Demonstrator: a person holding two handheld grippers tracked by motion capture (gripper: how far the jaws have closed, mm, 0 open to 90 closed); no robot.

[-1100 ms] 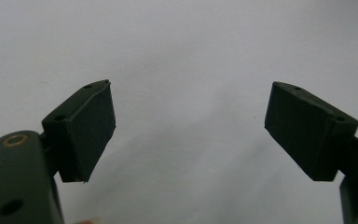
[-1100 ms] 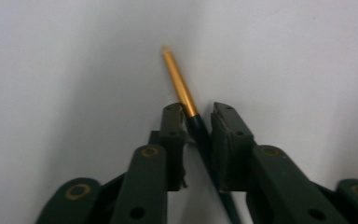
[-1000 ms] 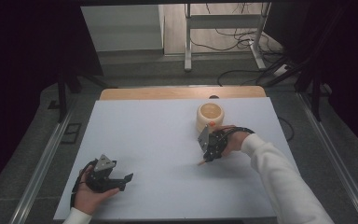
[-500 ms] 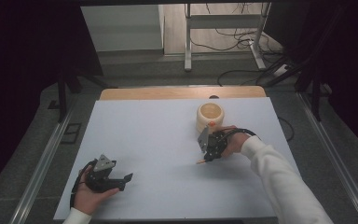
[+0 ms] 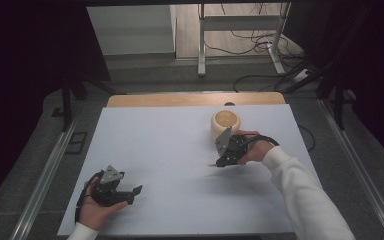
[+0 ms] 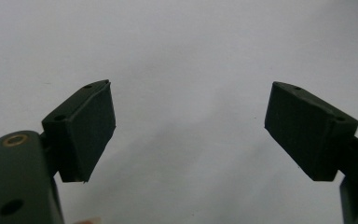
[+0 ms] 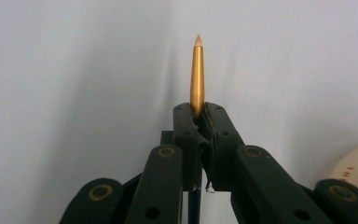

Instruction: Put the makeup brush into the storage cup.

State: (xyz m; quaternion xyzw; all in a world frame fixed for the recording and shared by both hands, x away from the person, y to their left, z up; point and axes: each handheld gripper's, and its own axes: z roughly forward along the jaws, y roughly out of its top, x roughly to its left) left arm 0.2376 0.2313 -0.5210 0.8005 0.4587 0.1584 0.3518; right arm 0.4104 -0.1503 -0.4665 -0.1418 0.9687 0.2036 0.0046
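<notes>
Overall scene: a person works at a white worktop point(image 5: 180, 150) with a hand-held tool in each hand.
Right tool point(image 5: 223, 161): jaws closed tight on a slim golden stick point(image 7: 197, 77) with a pointed tip, which juts straight out ahead of them.
Stick position: low over the worktop's right half, just in front of a cream round container point(image 5: 225, 123).
Left tool point(image 6: 189, 126): jaws spread wide with nothing between them, resting near the worktop's front left corner.
Handling: the stick looks light, rigid and smooth, so it could slip or swivel; a grip near mid-length would likely steady it better than the end.
</notes>
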